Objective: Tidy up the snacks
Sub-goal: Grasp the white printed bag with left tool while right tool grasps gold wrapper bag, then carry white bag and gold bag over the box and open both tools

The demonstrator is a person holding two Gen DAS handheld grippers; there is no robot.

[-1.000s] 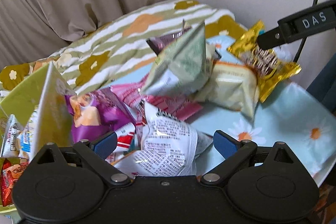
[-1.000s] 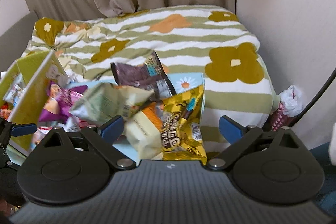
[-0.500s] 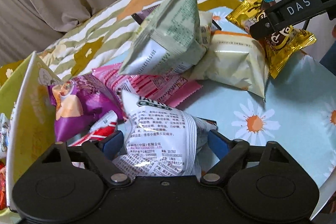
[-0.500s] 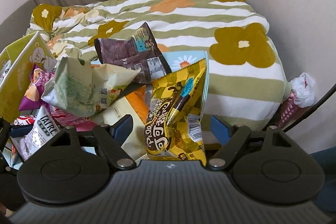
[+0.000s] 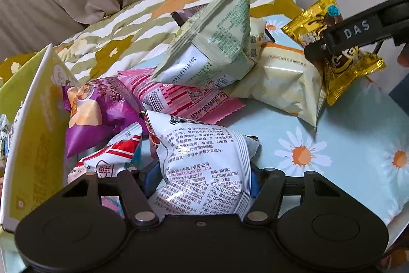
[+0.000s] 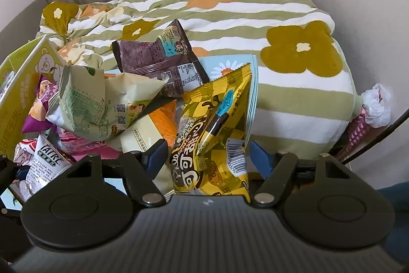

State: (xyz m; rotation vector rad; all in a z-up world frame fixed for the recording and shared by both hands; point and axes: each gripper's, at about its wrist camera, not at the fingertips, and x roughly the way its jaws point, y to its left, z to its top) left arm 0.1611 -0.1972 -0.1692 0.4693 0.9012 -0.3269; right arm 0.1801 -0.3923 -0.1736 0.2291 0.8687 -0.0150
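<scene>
both claws have closed in; left claw on the white packet; right claw on the yellow packet.

The right gripper is clamping a yellow snack bag, which is standing beside a pale green bag and a brown bag.

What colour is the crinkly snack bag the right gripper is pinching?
Shiny yellow-gold snack bag with dark brown checks and lettering, seen best from the right wrist.

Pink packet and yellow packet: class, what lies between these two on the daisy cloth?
In the left wrist view, a cream packet lies between the pink packet and the yellow packet, under a pale green packet.
</scene>
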